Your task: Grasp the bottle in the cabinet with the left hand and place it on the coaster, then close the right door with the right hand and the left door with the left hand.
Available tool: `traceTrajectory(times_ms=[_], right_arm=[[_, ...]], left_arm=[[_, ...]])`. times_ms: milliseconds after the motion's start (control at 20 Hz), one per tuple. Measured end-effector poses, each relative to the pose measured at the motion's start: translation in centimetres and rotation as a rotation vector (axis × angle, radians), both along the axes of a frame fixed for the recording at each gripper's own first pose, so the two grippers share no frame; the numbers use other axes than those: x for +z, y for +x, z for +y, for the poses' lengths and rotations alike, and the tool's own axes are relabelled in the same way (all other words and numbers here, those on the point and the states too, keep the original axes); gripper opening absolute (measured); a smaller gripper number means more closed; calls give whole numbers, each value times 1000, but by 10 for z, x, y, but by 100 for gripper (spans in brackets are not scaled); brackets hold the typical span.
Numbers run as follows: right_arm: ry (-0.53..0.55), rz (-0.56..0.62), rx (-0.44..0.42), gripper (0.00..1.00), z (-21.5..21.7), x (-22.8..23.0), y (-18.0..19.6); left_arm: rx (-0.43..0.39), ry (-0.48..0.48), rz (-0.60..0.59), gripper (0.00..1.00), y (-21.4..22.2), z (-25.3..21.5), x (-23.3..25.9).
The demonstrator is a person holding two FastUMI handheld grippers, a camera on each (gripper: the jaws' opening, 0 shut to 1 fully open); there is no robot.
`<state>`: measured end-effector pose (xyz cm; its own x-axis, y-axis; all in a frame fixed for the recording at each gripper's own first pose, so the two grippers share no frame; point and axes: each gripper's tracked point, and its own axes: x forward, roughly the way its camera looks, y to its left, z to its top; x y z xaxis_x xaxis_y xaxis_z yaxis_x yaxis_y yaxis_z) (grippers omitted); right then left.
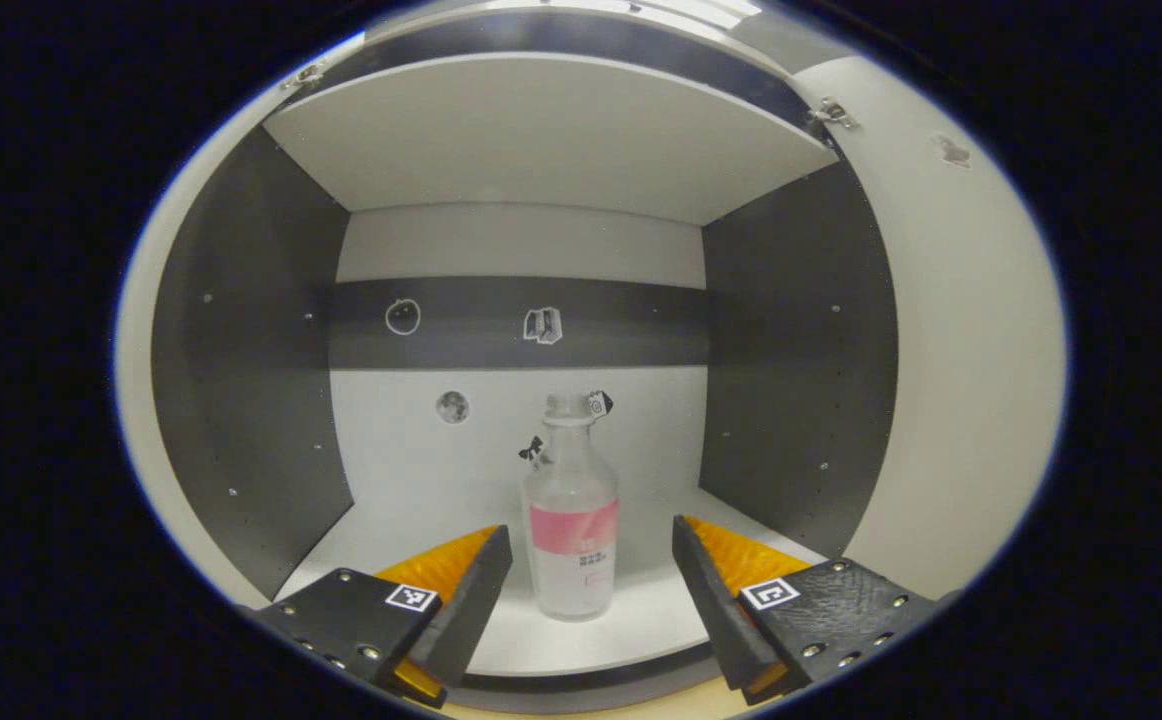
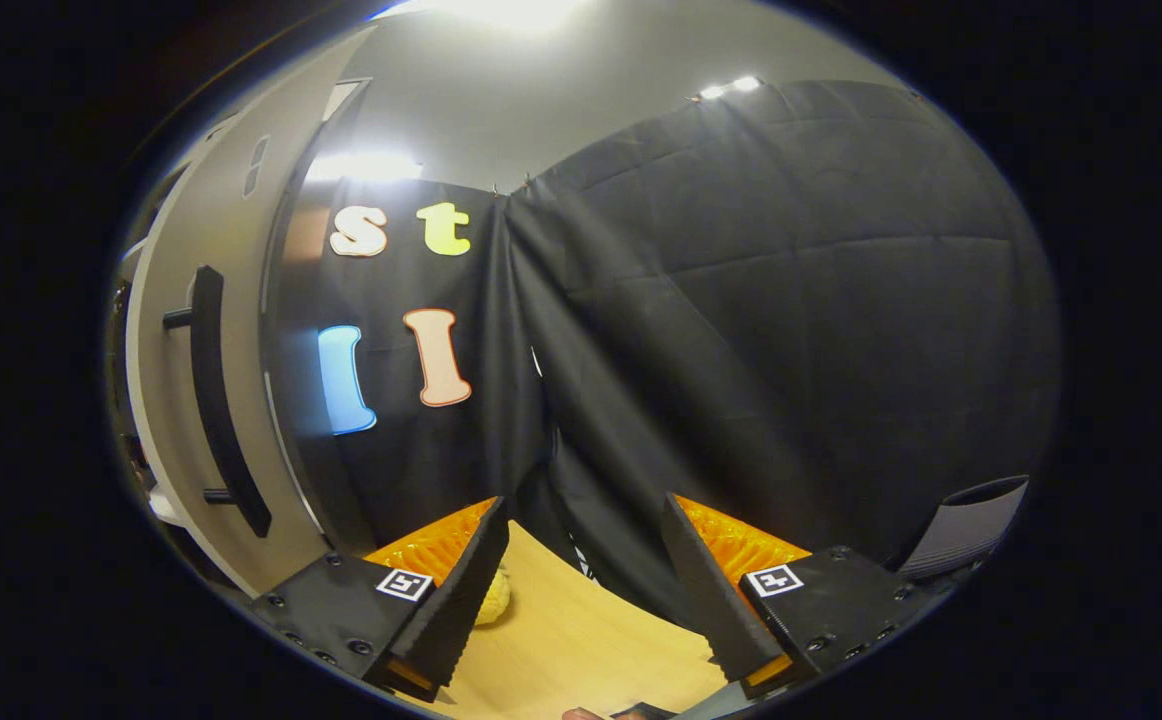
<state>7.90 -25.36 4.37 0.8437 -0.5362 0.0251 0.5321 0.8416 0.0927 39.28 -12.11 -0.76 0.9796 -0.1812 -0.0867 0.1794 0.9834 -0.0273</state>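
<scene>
A clear plastic bottle with a pink label (image 1: 571,520) stands upright on the white cabinet shelf (image 1: 421,500) between the left gripper (image 1: 591,590)'s spread fingers, untouched; probably light, smooth and slippery, best gripped across the labelled body.

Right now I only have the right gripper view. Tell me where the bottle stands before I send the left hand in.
Observer: The bottle stands upright on the cabinet floor, near the middle.
Operator: Report the left gripper.
Observer: The left gripper is open, with the bottle lined up with its gap. Neither finger touches it.
Operator: Check overhead.
Observer: A shelf sits well above the bottle's cap.
</scene>
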Motion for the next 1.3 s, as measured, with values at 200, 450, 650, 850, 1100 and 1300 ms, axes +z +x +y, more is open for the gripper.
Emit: traceTrajectory(times_ms=[200, 450, 650, 850, 1100, 1300], right_arm=[[51, -6, -50, 98, -19, -9, 1], [50, 4, -52, 98, -24, -17, 13], [73, 18, -32, 98, -23, -25, 25], [85, 30, -21, 98, -24, -30, 28], [88, 40, -10, 98, -23, -31, 33], [78, 33, 5, 98, -24, -30, 31]], left_arm=[[25, 11, 9, 94, 24, 1, -6], [28, 24, -7, 82, 41, 0, -4], [34, 56, -18, 100, 48, -3, -4], [35, 39, -7, 70, 54, -2, -8], [27, -4, -26, 68, 42, -1, 5], [12, 11, -82, 68, 16, 2, 29]])
